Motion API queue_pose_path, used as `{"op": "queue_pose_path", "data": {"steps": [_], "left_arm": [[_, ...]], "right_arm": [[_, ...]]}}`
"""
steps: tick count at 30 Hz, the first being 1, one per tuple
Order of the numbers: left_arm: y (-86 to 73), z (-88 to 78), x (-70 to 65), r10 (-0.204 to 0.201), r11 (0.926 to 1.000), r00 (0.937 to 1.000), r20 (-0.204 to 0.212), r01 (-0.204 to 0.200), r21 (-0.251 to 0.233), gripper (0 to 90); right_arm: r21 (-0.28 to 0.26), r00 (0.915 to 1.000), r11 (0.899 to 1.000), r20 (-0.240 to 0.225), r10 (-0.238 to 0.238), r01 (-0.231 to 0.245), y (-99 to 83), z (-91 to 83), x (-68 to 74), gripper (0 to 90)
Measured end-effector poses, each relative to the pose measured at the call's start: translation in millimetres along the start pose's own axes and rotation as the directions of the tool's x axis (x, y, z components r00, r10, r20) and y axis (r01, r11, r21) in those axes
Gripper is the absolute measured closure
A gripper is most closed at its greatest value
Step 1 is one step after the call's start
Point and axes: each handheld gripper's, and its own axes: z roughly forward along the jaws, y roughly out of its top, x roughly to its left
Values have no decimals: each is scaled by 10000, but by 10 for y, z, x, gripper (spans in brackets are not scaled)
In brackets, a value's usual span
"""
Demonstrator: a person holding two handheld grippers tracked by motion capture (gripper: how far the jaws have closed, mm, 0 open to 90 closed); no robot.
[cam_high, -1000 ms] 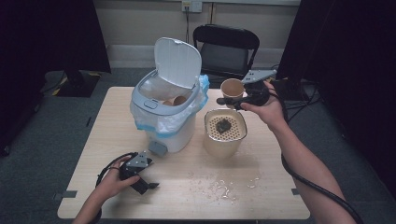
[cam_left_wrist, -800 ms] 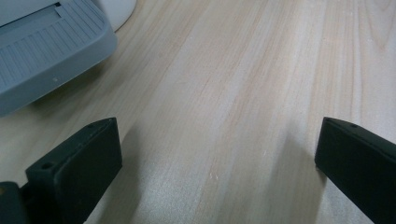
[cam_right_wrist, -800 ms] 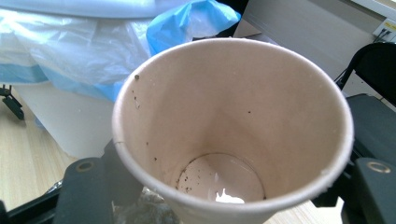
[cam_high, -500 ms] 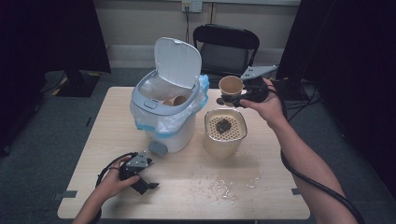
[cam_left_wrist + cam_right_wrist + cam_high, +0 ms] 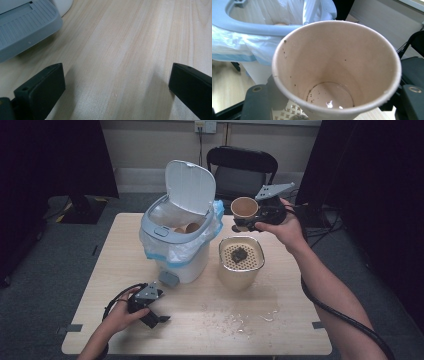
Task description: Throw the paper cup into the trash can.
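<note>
The tan paper cup, tipped on its side with only dregs and specks inside, is clamped in the right tool, held up beside the open white pedal bin and above the cream strainer tub. The left tool rests on the wooden surface, jaws wide apart, holding nothing.

Dim, dark-edged high view; soft overhead light, faint shadows, close-ups slightly blurred.

Black jaws — screw holes, cables
</note>
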Motion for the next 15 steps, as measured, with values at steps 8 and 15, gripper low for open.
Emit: {"op": "queue_pose_path", "data": {"steps": [8,15], "left_arm": [[-1,0,-1,-8,10000,10000,0,8,-4,0],[0,1,0,2,10000,10000,-7,-2,-7,0]], "right_arm": [[-114,9994,9997,-284,221,-225,63,8,23,295],[-136,9982,9997,-568,209,-217,188,-33,83,295]]}}
